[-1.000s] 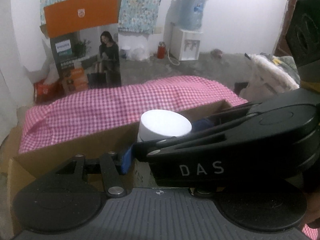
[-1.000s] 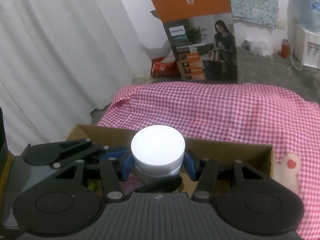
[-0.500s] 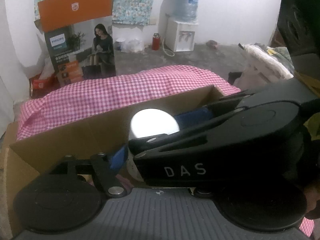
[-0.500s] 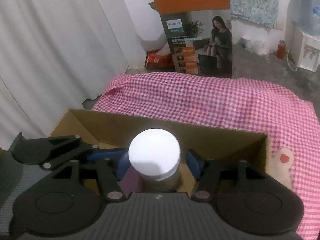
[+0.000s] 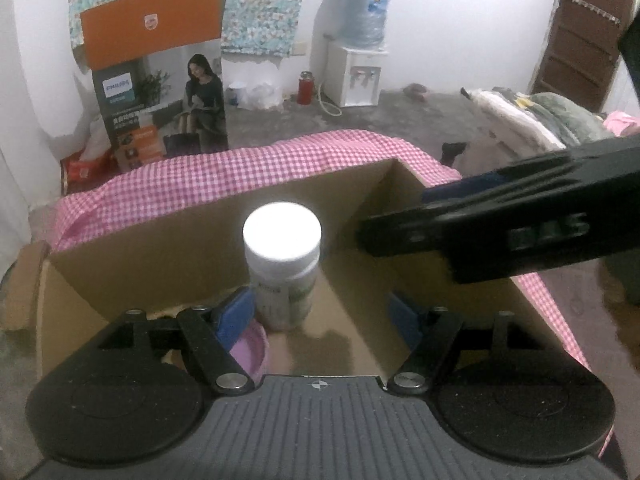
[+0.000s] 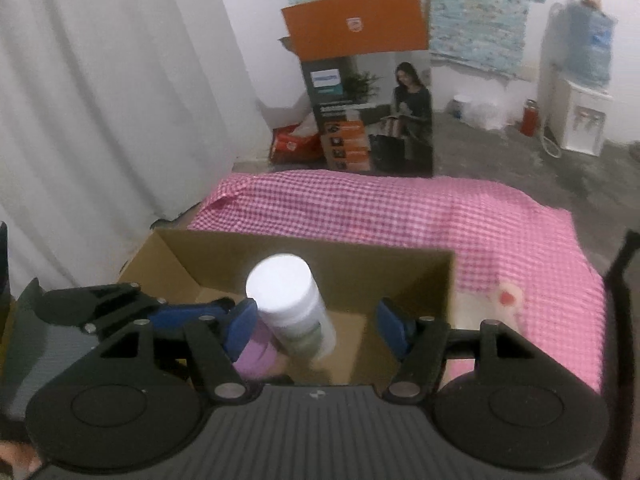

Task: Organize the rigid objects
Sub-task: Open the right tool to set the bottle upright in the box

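Note:
A white-capped bottle (image 5: 282, 264) with a green label stands upright on the floor of an open cardboard box (image 5: 160, 256). My left gripper (image 5: 320, 316) is open and held back above the box's near side; the bottle is just ahead of its left blue pad, untouched. In the right wrist view the same bottle (image 6: 296, 312) stands free between the spread pads of my open right gripper (image 6: 318, 326). One finger of the right gripper (image 5: 460, 228) reaches in from the right over the box. A finger of the left gripper (image 6: 120, 304) shows at the left. A purple round thing (image 5: 248, 348) lies beside the bottle.
The box (image 6: 320, 256) sits on a pink checked cloth (image 6: 400, 208). A cream item with a red heart (image 6: 506, 296) lies on the cloth right of the box. Behind stand a tall printed carton (image 5: 160, 92), a water dispenser (image 5: 356, 68) and a white curtain (image 6: 100, 100).
Both grippers have let go of the bottle, spread their jaws and drawn back and upward. The bottle stays standing in the box.

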{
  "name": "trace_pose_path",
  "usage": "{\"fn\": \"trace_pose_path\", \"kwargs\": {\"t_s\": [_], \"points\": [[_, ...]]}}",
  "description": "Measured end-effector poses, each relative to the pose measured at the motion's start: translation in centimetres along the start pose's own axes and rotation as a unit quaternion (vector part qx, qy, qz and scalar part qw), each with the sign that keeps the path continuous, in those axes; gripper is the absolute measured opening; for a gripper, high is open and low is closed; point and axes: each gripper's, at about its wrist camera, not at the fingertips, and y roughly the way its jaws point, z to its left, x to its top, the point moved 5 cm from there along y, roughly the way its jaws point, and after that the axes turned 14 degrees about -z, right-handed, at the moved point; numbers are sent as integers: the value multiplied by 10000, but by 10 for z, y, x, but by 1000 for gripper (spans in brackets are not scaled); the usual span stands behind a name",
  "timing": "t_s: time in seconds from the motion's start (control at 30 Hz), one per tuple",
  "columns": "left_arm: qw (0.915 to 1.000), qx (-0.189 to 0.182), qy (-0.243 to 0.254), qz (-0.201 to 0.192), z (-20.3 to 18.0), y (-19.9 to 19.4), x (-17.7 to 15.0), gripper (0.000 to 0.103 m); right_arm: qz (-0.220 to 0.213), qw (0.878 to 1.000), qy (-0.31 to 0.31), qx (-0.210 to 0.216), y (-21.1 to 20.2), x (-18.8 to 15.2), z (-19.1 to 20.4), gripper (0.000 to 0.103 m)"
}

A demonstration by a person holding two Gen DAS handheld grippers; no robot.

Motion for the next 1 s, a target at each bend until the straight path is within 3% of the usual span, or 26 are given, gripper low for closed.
{"fn": "trace_pose_path", "kwargs": {"t_s": [0.2,0.37,0.47,1.0], "points": [[9999,5,97,45,-3,-25,-19,74,-69,9992,-159,-372,-43,-18,-6,61],[9999,7,63,114,-6,-36,-38,74,586,9982,-64,-69,-40,-53,3,48],[9997,61,-101,205,-3,-37,-45,74,873,9960,-15,-175,-29,-72,6,44],[9981,69,-563,239,10,-52,-63,73,1056,9921,-555,-376,-28,-89,30,43]]}}
